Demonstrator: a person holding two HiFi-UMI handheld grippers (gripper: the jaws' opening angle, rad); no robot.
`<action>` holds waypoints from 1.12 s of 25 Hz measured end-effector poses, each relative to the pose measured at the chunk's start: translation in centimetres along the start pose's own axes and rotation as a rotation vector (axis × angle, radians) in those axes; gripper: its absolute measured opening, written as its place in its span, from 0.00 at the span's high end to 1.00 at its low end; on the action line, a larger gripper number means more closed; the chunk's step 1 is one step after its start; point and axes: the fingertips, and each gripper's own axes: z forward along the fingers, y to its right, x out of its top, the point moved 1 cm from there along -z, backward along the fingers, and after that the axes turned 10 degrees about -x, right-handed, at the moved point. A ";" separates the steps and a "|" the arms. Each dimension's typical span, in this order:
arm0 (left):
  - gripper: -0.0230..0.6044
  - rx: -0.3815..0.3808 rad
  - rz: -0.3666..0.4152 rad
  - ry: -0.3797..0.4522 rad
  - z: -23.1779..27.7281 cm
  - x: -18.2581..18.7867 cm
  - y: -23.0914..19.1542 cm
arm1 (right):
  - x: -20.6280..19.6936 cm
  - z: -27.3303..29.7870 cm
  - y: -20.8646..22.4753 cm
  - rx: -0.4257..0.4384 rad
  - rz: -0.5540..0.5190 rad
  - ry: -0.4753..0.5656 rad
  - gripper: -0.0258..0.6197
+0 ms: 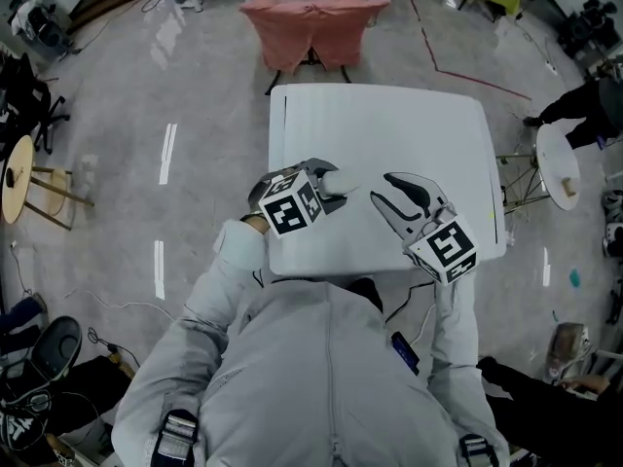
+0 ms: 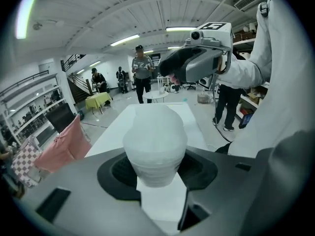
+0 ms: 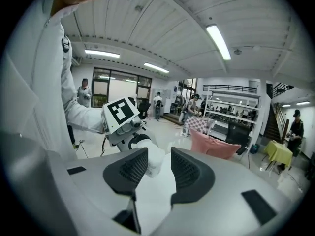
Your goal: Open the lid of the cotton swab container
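Note:
The cotton swab container is a small white tub with a rounded lid, and it lies over the near part of the white table. My left gripper is shut on it. In the left gripper view the tub fills the space between the two dark pads, lid end pointing away. My right gripper stands open just right of the tub, jaws aimed at it with nothing between them. In the right gripper view the tub shows beyond the parted jaws.
The table's front edge runs close under both grippers. A chair draped in pink cloth stands behind the table. At the right is a small round side table, and at the left a wooden stool. People stand in the hall beyond.

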 end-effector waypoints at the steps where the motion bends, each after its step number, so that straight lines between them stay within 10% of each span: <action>1: 0.62 -0.007 0.008 -0.010 0.2 -0.1 0.2 | -0.1 0.2 -0.4 0.021 -0.013 -0.006 0.71; 28: 0.62 -0.348 0.226 0.129 0.1 2.0 6.5 | -1.3 0.6 -6.0 0.414 -0.059 0.066 0.60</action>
